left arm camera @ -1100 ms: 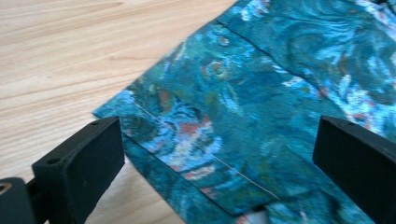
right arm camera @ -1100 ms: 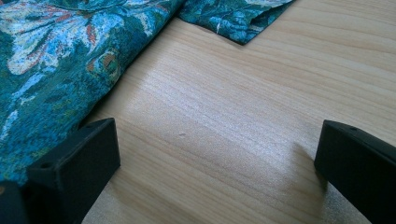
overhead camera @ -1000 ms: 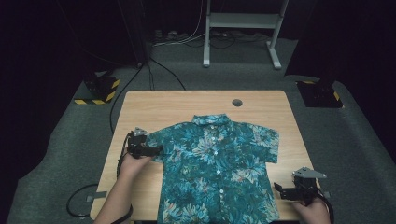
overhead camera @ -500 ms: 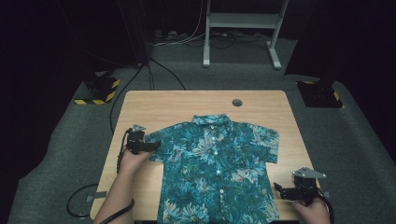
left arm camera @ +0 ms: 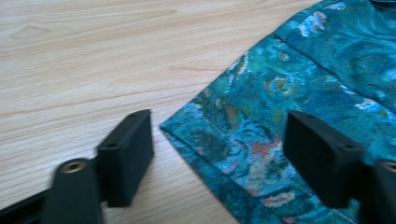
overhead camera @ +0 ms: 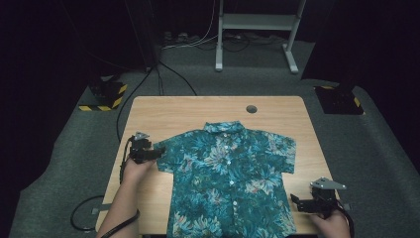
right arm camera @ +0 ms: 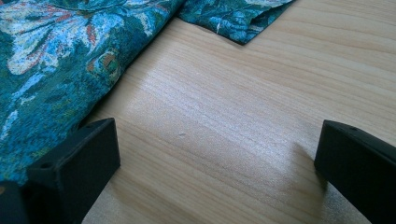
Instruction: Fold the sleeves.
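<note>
Teal floral cotton, the shirt [overhead camera: 230,181] lay flat and buttoned on the wooden worktop [overhead camera: 183,111], collar toward the far edge, hem at the near edge, so its long axis ran away from the person. The left gripper [overhead camera: 148,152] sat right at the left sleeve [left arm camera: 261,140], its fingers [left arm camera: 127,156] spread wide and straddling the sleeve's corner without pinching it. The right gripper [overhead camera: 309,203] hovered near the hem's right side, fingers [right arm camera: 74,165] also spread, mostly bare wood between them. By my reading, the left hand was the nearer to a grasp, with cloth already between its fingers.
</note>
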A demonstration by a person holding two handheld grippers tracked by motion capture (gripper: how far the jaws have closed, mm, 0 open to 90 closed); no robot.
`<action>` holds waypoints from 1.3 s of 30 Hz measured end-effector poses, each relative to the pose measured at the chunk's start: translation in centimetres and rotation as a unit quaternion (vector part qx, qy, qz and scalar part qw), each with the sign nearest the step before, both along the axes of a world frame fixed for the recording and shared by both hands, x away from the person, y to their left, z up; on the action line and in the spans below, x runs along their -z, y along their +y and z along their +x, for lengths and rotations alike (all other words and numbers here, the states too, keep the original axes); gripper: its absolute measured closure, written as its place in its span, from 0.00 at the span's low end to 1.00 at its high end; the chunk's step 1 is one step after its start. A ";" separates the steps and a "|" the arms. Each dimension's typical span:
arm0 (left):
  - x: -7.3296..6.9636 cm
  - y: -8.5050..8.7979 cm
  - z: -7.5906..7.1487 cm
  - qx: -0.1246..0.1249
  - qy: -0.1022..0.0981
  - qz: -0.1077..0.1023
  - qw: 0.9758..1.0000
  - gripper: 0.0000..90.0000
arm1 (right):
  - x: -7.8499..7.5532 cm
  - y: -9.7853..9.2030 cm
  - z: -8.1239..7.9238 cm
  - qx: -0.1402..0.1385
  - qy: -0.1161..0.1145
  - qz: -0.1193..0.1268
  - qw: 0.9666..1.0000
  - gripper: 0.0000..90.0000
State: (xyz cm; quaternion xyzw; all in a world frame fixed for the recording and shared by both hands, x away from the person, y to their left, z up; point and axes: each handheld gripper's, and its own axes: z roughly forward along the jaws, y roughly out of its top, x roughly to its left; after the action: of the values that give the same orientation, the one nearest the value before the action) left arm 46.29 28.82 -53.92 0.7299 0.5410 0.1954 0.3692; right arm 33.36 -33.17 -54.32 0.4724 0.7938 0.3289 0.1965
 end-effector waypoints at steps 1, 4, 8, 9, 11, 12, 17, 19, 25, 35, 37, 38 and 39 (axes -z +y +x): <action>0.0 0.0 0.0 -0.002 -0.001 0.004 1.000 0.41 | 0.0 0.0 0.0 0.000 0.000 0.000 1.000 0.00; 0.0 0.1 -0.2 -0.009 -0.009 0.018 1.000 0.53 | 0.0 0.0 0.0 0.000 0.000 0.000 1.000 0.00; 0.1 -0.3 -0.5 -0.006 -0.018 0.036 0.999 0.66 | 0.0 0.0 0.0 0.000 0.000 0.000 1.000 0.00; 0.1 -0.4 -0.5 -0.006 -0.019 0.037 0.999 0.70 | 0.0 0.0 0.0 0.000 0.000 0.000 1.000 0.00; 0.1 -0.6 -0.6 -0.003 -0.021 0.035 0.999 0.75 | 0.0 0.0 0.0 0.000 0.000 0.000 1.000 0.00; 0.1 -0.7 -0.6 -0.002 -0.020 0.037 0.999 0.78 | 0.0 0.0 0.0 0.000 0.000 0.000 1.000 0.00; 0.1 -1.1 -0.7 -0.005 -0.019 0.028 0.999 0.91 | 0.0 0.0 0.0 0.000 0.000 0.000 1.000 0.00; 0.1 -1.3 -0.7 -0.010 -0.019 0.029 0.999 0.96 | 0.0 0.0 0.0 0.000 0.000 0.000 1.000 0.00; -0.1 -1.5 -0.6 -0.028 -0.015 0.018 0.999 0.98 | 0.0 0.0 0.0 0.000 0.000 0.000 1.000 0.00; -2.4 -1.5 -1.0 -0.037 -0.055 -0.014 0.998 0.98 | 0.0 0.0 0.0 0.000 0.000 0.000 1.000 0.00; -2.8 -1.6 -1.1 -0.037 -0.061 -0.017 0.997 0.98 | 0.0 0.0 0.0 0.000 0.000 0.000 1.000 0.00; -3.1 -1.7 -1.2 -0.036 -0.065 -0.019 0.997 0.98 | 0.0 0.0 0.0 0.000 0.000 0.000 1.000 0.00; -3.3 -1.8 -1.2 -0.035 -0.069 -0.020 0.997 0.98 | 0.0 0.0 0.0 0.000 0.000 0.000 1.000 0.00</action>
State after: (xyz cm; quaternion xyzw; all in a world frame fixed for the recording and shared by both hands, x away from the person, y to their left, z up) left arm 45.08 27.00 -50.67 0.6875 0.5436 0.2470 0.4134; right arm 33.36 -33.17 -54.31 0.4724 0.7938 0.3289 0.1964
